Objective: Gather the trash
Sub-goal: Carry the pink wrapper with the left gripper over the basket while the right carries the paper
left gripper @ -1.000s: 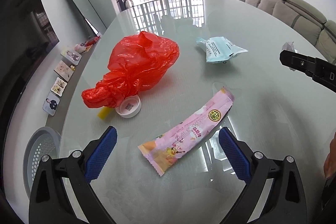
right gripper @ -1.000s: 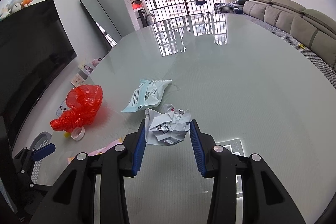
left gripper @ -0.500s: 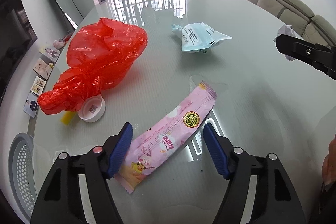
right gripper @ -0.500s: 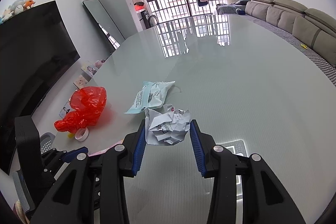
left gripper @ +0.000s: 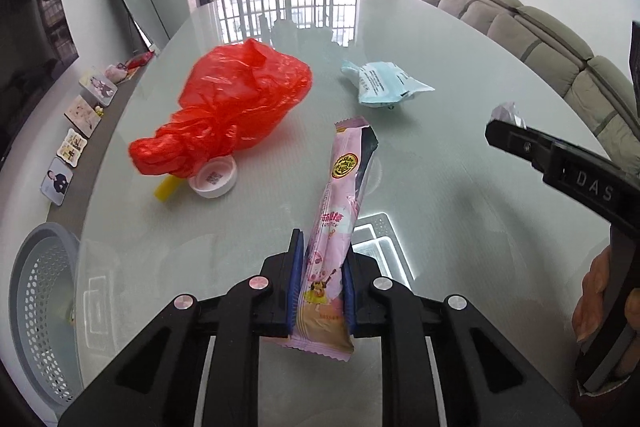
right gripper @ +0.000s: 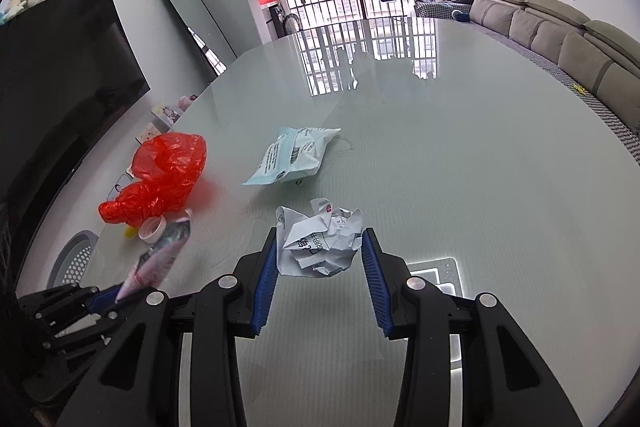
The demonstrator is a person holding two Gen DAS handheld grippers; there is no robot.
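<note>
Two pieces of trash are now being held: the left gripper (left gripper: 320,287), wide open a second ago, is closing on the long pink snack wrapper (left gripper: 334,223) above the glass table (left gripper: 460,227), while the right gripper (right gripper: 320,259) is clamping the crumpled white paper ball (right gripper: 320,243), so both seem ready for binning.

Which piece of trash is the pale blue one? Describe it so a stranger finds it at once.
Start at the big glass table. Past the red plastic bag lies a flat pale blue-and-white packet, alone on the glass. Unlike the crumpled white paper and the long pink wrapper, no claw holds it.
</note>
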